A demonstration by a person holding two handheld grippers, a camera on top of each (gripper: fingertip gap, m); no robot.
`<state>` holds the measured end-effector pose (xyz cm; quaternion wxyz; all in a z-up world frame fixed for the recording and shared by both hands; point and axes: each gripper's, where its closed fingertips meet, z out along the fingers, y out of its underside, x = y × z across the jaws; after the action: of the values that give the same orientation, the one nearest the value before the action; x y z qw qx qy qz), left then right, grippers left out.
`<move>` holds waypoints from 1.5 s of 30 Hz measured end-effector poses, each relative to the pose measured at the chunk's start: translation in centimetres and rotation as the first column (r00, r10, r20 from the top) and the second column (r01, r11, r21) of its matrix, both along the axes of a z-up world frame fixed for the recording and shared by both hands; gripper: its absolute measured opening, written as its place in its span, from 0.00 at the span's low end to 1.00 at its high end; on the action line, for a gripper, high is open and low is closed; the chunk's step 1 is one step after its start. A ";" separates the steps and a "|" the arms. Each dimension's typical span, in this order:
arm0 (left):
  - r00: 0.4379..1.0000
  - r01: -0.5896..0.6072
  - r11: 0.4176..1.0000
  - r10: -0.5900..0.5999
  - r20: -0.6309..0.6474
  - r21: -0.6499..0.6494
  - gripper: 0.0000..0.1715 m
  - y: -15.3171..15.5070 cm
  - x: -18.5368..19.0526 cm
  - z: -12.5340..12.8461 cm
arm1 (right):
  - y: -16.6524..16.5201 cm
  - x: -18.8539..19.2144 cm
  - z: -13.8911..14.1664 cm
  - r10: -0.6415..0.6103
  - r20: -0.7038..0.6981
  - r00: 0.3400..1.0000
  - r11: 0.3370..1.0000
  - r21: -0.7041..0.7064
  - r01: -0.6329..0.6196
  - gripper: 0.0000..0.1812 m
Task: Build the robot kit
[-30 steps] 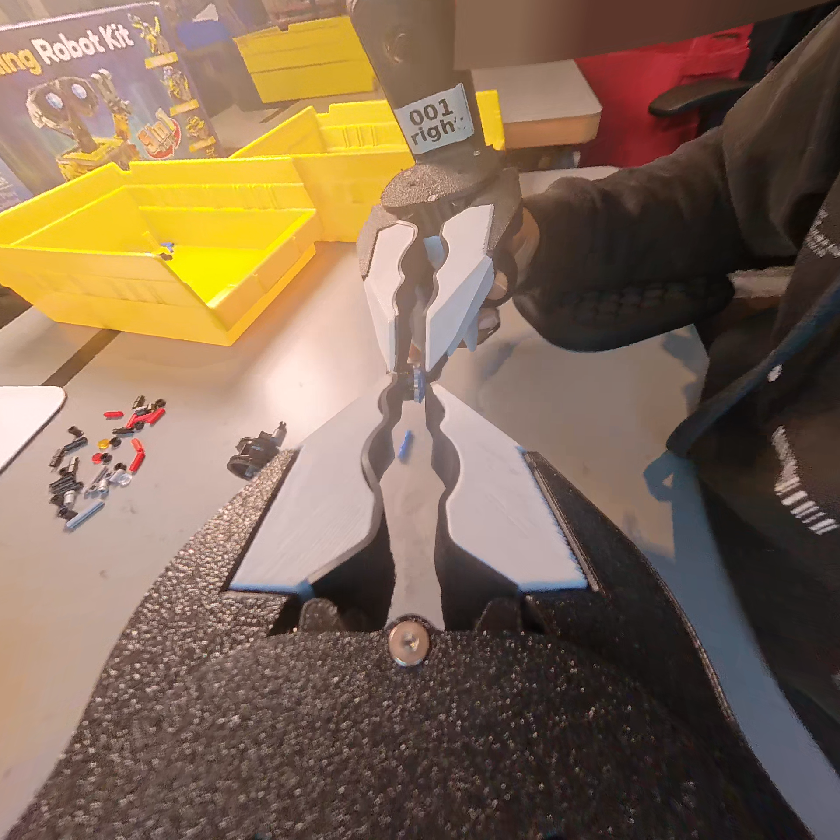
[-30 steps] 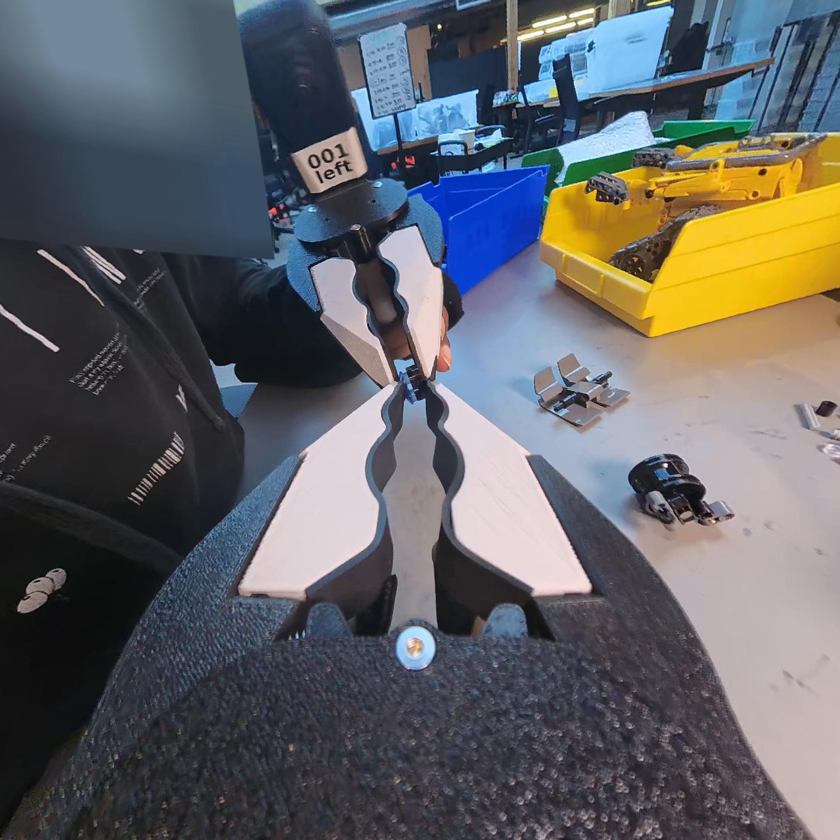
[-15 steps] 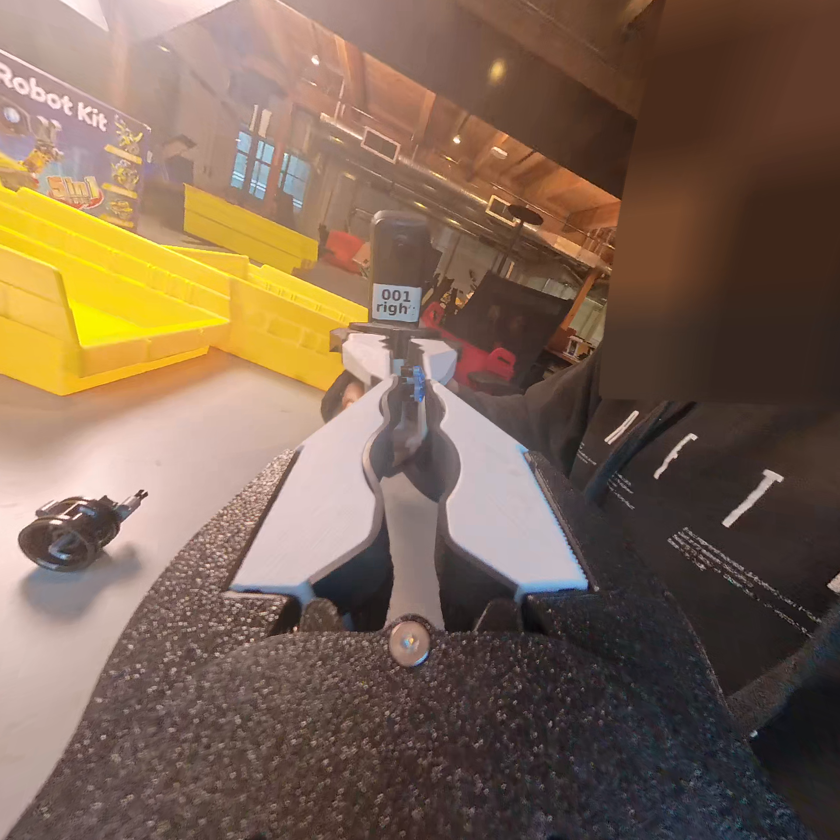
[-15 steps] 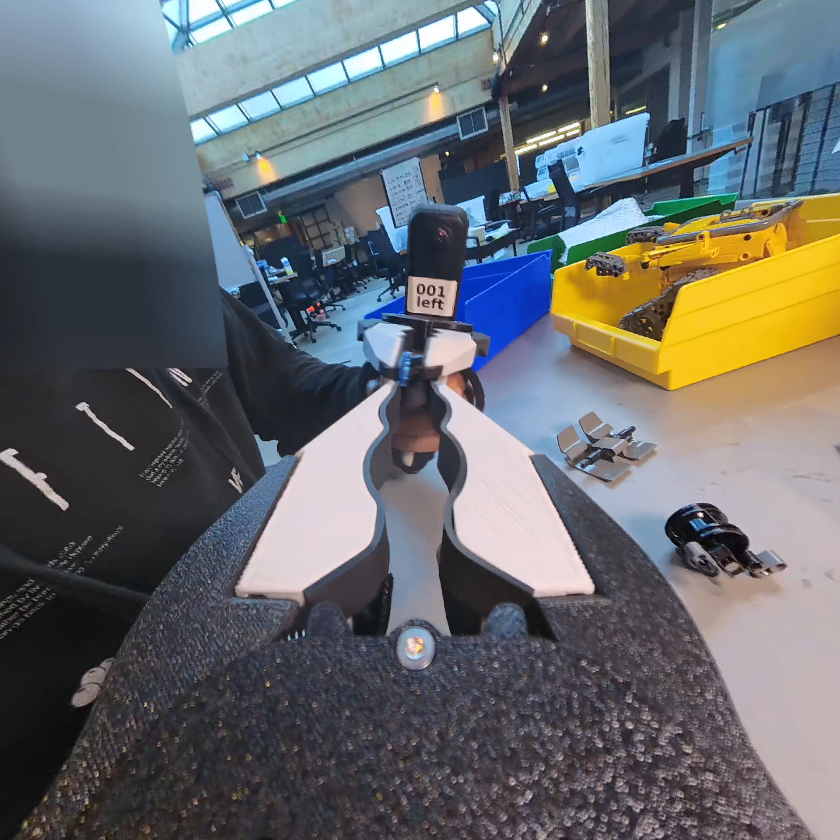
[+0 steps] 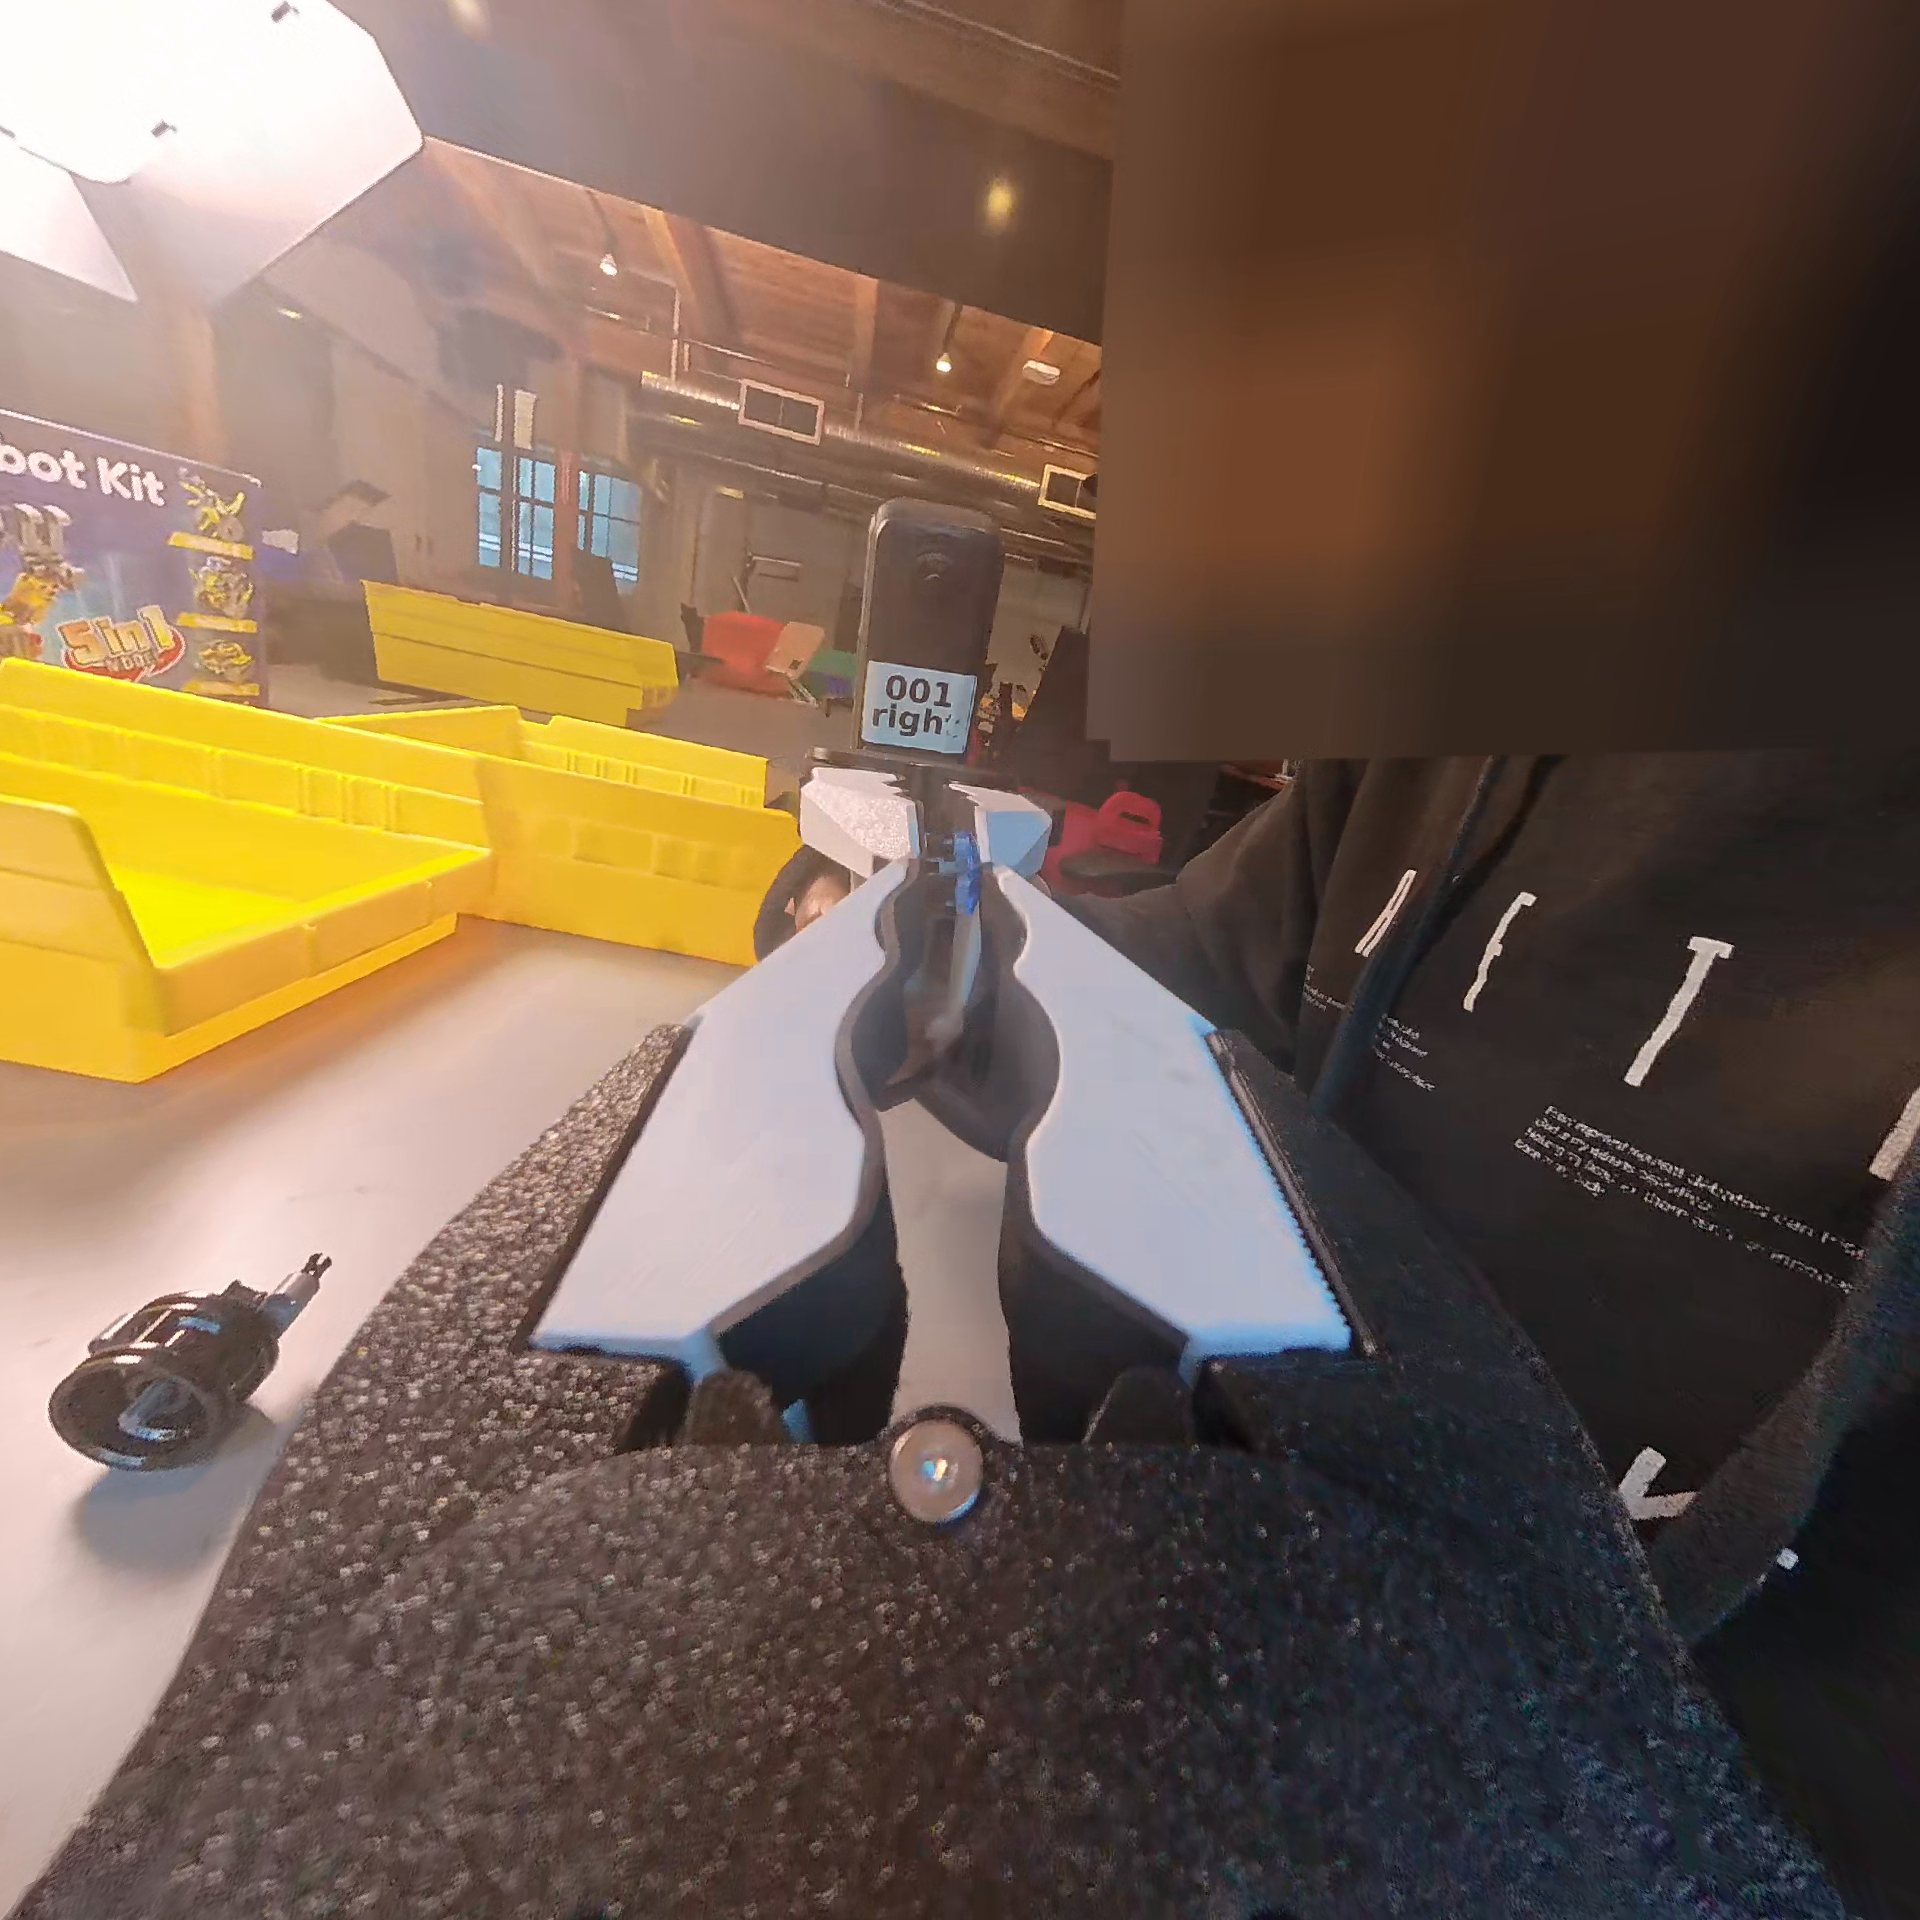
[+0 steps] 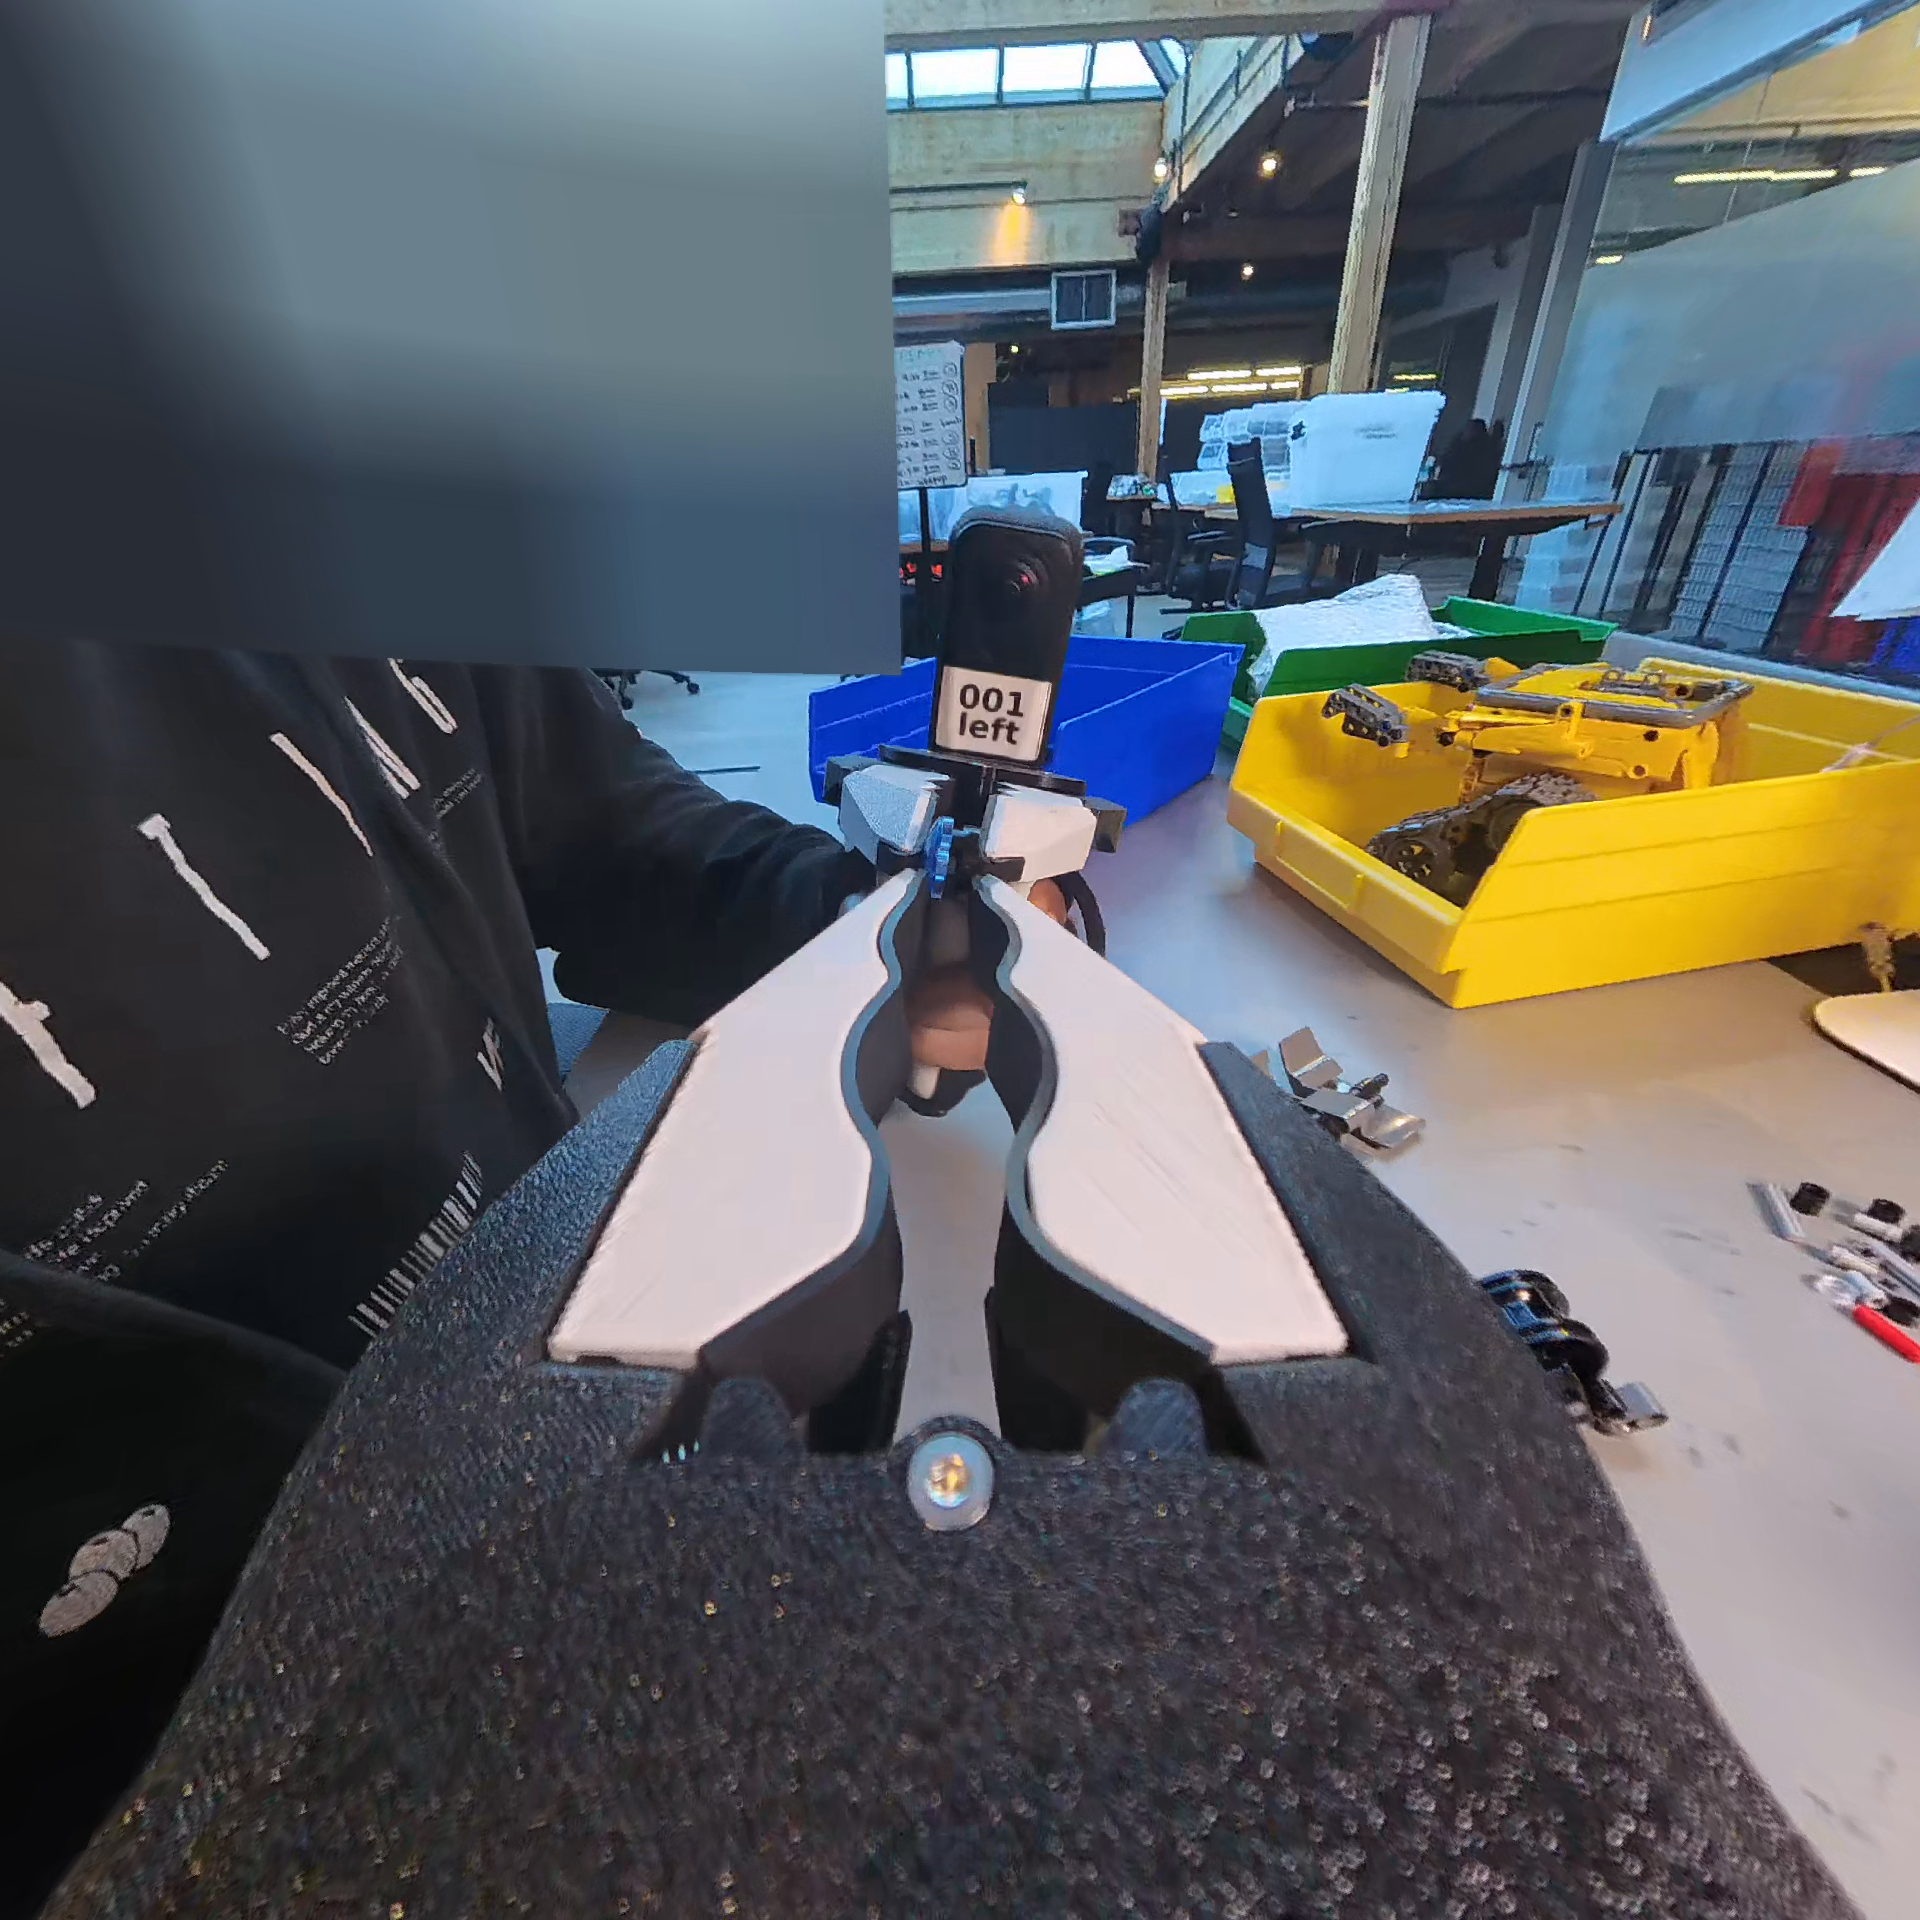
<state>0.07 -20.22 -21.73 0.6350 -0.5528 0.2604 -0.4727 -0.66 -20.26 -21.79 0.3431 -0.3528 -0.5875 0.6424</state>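
Note:
My left gripper point(image 5: 948, 878) and my right gripper point(image 6: 951, 883) meet tip to tip above the grey table point(image 5: 312, 1143), both held level. Each has its jaws closed. A small blue and black part point(image 5: 966, 883) is pinched where the two pairs of tips meet; it also shows in the right wrist view point(image 6: 940, 857). I cannot tell which gripper carries which half of it. The right gripper point(image 5: 925, 821) faces me in the left wrist view, and the left gripper point(image 6: 966, 821) faces me in the right wrist view. A person in a black sweatshirt point(image 5: 1558, 1039) holds both.
A black wheel-like part point(image 5: 166, 1371) lies on the table left of my left gripper, also seen in the right wrist view point(image 6: 1548, 1340). Yellow bins point(image 5: 260, 914) and a kit box point(image 5: 125, 582) stand behind. A yellow bin point(image 6: 1507, 935) holds a tracked model; blue bin point(image 6: 1143, 717), metal clips point(image 6: 1340, 1091), loose small parts point(image 6: 1849, 1247). Both grippers' tips are close together, under 4 cm apart.
Both grippers have tipped up from looking down at the table to level, staying tip to tip with the small part between them. Jaws stayed closed.

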 end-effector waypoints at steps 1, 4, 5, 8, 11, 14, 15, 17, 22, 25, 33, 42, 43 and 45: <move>1.000 -0.003 1.000 0.003 -0.001 0.018 0.05 0.0 0.0 0.0 | 0.0 0.0 0.1 -0.003 -0.005 1.000 1.000 -0.004 0.003 0.03; 1.000 -0.004 0.999 0.005 -0.007 0.048 0.05 -0.2 -0.1 0.2 | -0.2 -0.1 0.2 -0.010 -0.015 1.000 1.000 -0.003 0.010 0.03; 1.000 -0.006 0.999 0.006 -0.012 0.050 0.05 -0.2 -0.2 0.1 | -0.2 -0.2 0.2 -0.018 -0.013 1.000 1.000 0.005 0.018 0.03; 1.000 0.004 0.999 -0.003 -0.008 0.034 0.05 -0.1 -0.3 -0.1 | -0.2 -0.3 0.0 -0.034 -0.003 0.999 0.999 0.019 0.034 0.03; 1.000 -0.008 1.000 0.009 -0.029 0.026 0.05 0.0 -0.4 -0.1 | 0.0 -0.4 0.0 -0.043 0.005 0.999 0.999 0.012 0.043 0.02; 1.000 0.003 1.000 -0.002 -0.030 0.011 0.05 -0.1 -0.4 -0.1 | -0.1 -0.4 0.0 -0.028 -0.004 1.000 1.000 -0.013 0.027 0.02; 0.999 -0.005 1.000 0.006 -0.035 0.011 0.05 0.0 -0.5 -0.2 | 0.0 -0.4 -0.1 -0.022 -0.005 1.000 0.999 -0.032 0.022 0.03; 0.992 -0.050 0.998 0.053 -0.114 0.026 0.05 0.4 -0.6 -0.7 | 0.3 -0.5 -0.7 -0.001 0.018 1.000 0.999 -0.053 0.002 0.04; 0.943 -0.108 0.992 0.125 -0.309 0.071 0.05 0.6 -0.3 -2.3 | 0.5 -0.2 -1.8 0.035 0.037 0.999 0.999 -0.021 -0.034 0.10; 0.912 -0.125 0.988 0.149 -0.383 0.087 0.05 0.6 0.0 -3.1 | 0.5 -0.2 -2.0 0.046 0.058 0.997 0.999 -0.032 -0.044 0.10; 0.775 -0.185 0.943 0.312 -0.549 0.276 0.05 0.8 0.0 -3.5 | 0.4 -0.2 -2.8 0.065 0.099 0.993 0.998 -0.025 -0.063 0.13; 0.683 -0.189 0.890 0.422 -0.596 0.414 0.05 0.6 0.3 -3.0 | 0.0 -0.1 -2.5 0.156 0.108 0.982 0.977 -0.165 -0.137 0.09; 0.675 -0.186 0.884 0.432 -0.599 0.428 0.05 0.5 0.4 -3.0 | -0.1 -0.1 -2.4 0.161 0.101 0.982 0.975 -0.169 -0.143 0.09; 0.668 -0.190 0.875 0.448 -0.594 0.446 0.05 0.5 0.4 -2.8 | 0.0 -0.1 -2.3 0.162 0.083 0.983 0.974 -0.170 -0.146 0.07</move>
<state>0.49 -19.68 -24.55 0.6551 -0.6030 0.4510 -0.0621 -0.71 -20.26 -24.05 0.2332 -0.3638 -0.5744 0.6953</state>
